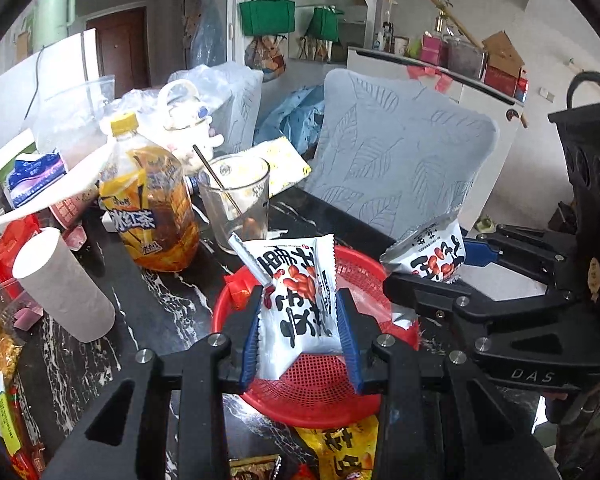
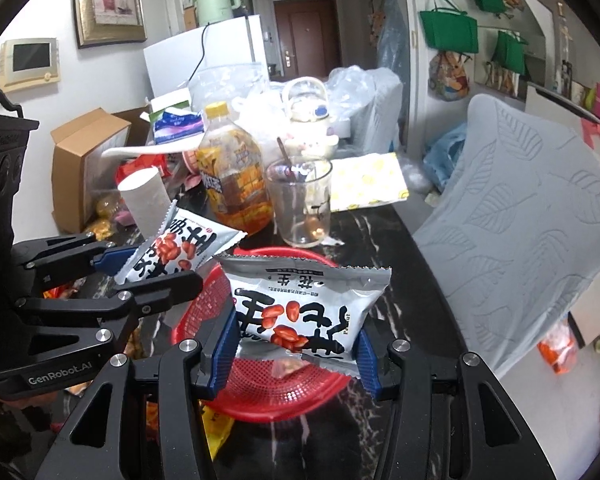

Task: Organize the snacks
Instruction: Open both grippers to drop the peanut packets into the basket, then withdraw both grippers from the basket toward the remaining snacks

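While both claws hover above the round red plastic mesh basket (image 1: 320,384), left claw (image 1: 298,332) clamps one white peanut packet (image 1: 296,292), right claw (image 2: 296,344) another (image 2: 300,308); neither dropped yet, yellow snack bags (image 1: 340,448) below await

Left tongs (image 1: 298,320): blue-padded fingers (image 1: 250,340) closed part-way, clamped on both side edges of a white peanut packet (image 1: 296,300). Packet held upright, above the near half of the red basket (image 1: 320,396).

Right tongs (image 2: 296,354): blue fingers (image 2: 224,344) closed on the lower corners of a second peanut packet (image 2: 304,304), held flat-on, over the same basket's centre.

Both tongs hang above the basket, just beside one another; left tongs on the basket's left side, right tongs on its right. Black linkage arms of each visible in the other's view.
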Tool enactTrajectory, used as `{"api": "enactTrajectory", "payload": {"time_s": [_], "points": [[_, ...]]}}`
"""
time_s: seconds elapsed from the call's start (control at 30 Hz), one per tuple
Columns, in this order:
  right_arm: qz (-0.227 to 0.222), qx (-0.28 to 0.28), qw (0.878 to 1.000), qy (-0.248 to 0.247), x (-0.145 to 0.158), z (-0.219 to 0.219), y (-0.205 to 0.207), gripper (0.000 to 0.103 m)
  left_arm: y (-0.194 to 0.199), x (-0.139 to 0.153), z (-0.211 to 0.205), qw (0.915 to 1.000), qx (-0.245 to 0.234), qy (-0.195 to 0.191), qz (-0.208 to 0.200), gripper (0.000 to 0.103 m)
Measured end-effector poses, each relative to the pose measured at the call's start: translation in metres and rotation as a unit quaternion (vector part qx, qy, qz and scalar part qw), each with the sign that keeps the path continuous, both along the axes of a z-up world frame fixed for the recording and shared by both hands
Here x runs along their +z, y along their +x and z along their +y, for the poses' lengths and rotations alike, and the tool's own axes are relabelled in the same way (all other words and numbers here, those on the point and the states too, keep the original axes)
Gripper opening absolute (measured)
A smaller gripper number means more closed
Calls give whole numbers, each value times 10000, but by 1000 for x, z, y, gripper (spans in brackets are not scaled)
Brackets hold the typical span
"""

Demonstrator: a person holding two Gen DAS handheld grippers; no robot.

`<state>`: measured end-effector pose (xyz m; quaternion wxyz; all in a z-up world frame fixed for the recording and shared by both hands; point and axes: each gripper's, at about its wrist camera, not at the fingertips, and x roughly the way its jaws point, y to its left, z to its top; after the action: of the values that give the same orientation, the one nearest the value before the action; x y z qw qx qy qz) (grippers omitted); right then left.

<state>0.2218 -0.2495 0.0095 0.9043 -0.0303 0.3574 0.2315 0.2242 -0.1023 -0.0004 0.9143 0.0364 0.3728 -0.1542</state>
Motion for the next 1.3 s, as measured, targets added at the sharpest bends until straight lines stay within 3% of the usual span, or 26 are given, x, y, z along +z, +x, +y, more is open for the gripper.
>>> {"api": "enactTrajectory", "payload": {"time_s": [0.1,0.33,0.73,1.3], "points": [[102,4,9999,-57,-9,3,6,51,8,-10,-1,9998,64,80,179,39],[250,-183,9993,-197,-18,0,11,64,18,-21,8,9985,406,152,325,77],[160,-254,9994,-193,-5,-2,1,66,1,5,11,9981,562,254,13,77],[-730,-277,9968,-161,69,-2,-68,66,-79,75,13,9928,749,311,-886,77]]}}
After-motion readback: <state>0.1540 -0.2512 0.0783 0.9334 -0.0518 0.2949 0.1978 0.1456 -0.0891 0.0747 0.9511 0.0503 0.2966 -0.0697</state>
